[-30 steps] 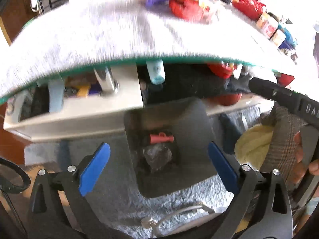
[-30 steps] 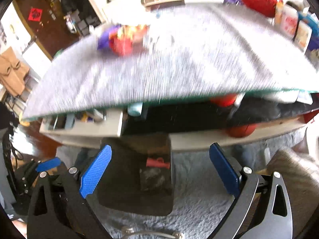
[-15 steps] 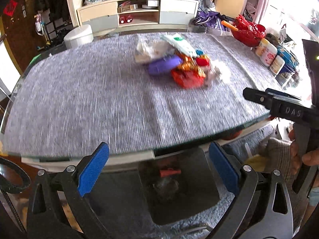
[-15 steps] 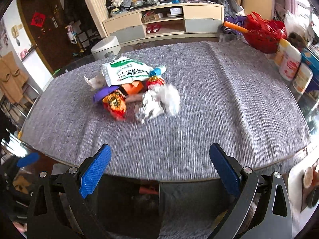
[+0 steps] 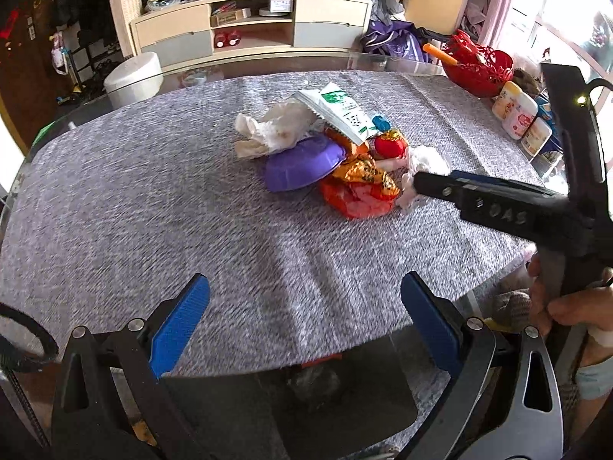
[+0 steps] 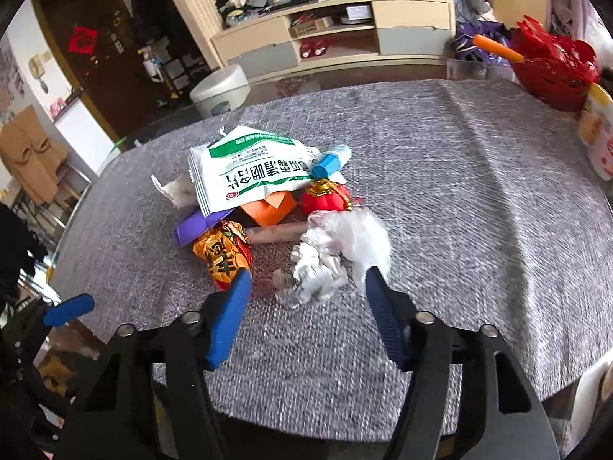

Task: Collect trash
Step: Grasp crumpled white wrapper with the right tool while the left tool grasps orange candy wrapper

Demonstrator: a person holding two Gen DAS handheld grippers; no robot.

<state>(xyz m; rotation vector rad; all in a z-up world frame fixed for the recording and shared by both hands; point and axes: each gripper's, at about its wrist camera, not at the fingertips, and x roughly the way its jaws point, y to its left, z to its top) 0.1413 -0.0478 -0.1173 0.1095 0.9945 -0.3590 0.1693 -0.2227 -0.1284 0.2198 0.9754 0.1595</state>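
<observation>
the trash heap sits mid-table on the grey cloth (image 5: pixel 153 207). the right gripper (image 6: pixel 304 287) is much the nearer: in its own view a crumpled foil ball (image 6: pixel 316 272) lies at 12 o'clock, just past its fingertips, with no clear long axis. its jaws are closing from wide, about half open, nothing between them yet. the left gripper (image 5: pixel 304 303) hangs back at the near table edge, jaws wide and empty, heap at 12 o'clock.
</observation>
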